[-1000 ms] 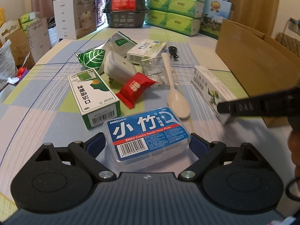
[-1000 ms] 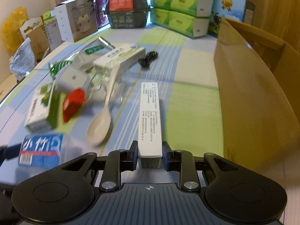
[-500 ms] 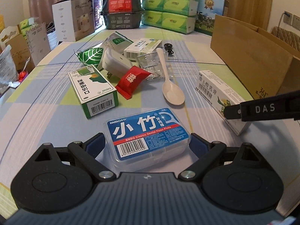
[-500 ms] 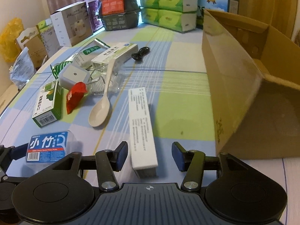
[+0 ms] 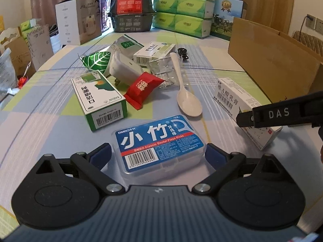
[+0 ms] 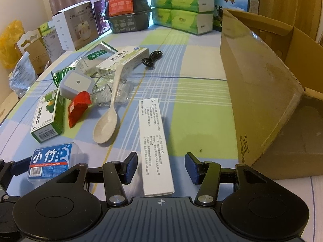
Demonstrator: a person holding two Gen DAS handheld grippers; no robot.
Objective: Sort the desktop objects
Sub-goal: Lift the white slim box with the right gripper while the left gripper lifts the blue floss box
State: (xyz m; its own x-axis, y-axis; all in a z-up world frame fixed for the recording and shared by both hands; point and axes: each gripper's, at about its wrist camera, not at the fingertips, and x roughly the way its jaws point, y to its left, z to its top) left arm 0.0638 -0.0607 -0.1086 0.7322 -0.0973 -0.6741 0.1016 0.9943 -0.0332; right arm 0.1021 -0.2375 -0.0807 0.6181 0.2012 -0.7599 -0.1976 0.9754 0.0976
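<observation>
With my right gripper point(image 6: 161, 168) spread wide around the long white cardboard box point(image 6: 155, 147) and my left gripper point(image 5: 159, 154) open astride the blue-labelled clear plastic floss case point(image 5: 159, 143), I'd centre each before closing squarely on the long sides.

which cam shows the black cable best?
Right wrist. The black cable lies in full view on the tablecloth, beside the white and green carton. In the left wrist view it is small and far, partly behind the spoon handle.
</observation>
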